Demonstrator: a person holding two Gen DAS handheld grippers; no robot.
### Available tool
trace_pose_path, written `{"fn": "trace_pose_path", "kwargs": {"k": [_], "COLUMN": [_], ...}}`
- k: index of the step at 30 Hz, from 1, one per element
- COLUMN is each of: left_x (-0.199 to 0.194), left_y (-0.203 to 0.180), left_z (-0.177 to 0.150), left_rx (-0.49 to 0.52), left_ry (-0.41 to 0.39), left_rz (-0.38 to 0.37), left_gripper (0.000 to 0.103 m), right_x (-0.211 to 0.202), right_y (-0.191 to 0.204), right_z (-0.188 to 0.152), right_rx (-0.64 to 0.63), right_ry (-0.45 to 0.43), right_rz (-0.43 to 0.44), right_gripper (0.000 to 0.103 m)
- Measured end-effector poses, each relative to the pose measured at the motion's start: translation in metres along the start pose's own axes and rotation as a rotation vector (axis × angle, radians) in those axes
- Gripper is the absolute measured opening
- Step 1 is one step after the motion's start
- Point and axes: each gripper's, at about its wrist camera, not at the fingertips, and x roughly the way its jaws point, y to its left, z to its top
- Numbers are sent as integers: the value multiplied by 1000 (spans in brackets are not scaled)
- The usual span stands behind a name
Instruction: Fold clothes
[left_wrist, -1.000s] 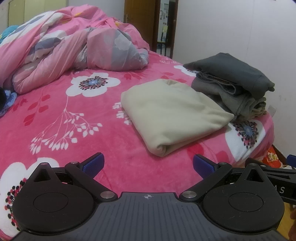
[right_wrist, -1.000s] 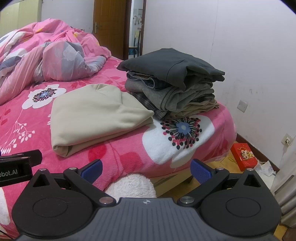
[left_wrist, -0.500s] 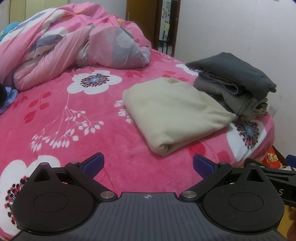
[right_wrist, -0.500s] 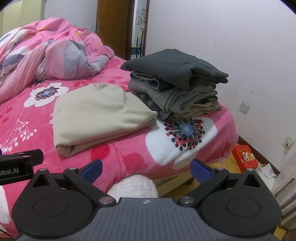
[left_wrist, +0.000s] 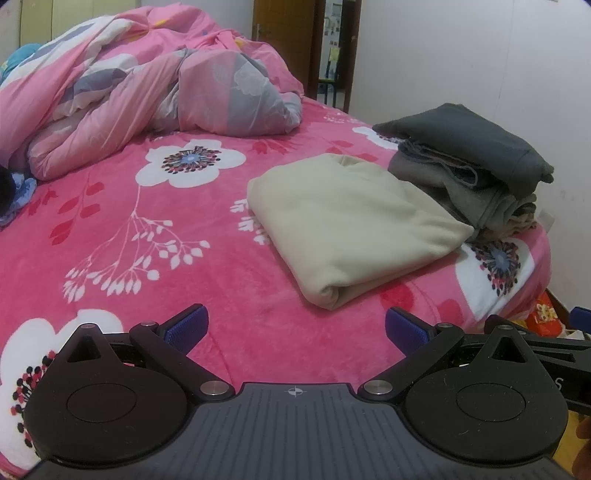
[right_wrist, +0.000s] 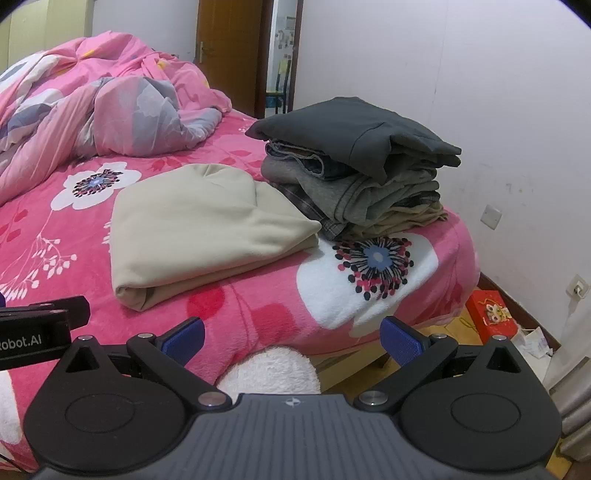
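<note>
Lying crumpled at the far left of the bed, a pink-and-grey quilt was heaped up by the wall. Pink floral blanket covered the rest. Left gripper hovered low over the near edge, blue fingers spread wide, nothing between them. Past it, right of centre, a folded cream garment lay flat on the blanket, rolled edge toward the camera. Its far right corner touched a stack of folded dark clothes near the bed's right corner, charcoal piece on top. Right gripper hung off the bed's edge, also wide apart and empty, a white fluffy thing just below it. Red box sat on the floor by the wall.
</note>
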Motion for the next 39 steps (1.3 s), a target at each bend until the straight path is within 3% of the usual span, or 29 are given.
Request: {"fn": "trace_pose_path", "kwargs": {"k": [39], "left_x": [0], "left_y": [7], "left_z": [-3], "left_rx": [6], "left_ry": [2], "left_rz": [12], "left_gripper": [103], "right_x": [0], "right_y": [5], "right_z": [-4], "right_rx": [3], "right_ry": [12], "right_rz": [4], "right_gripper": [103]}}
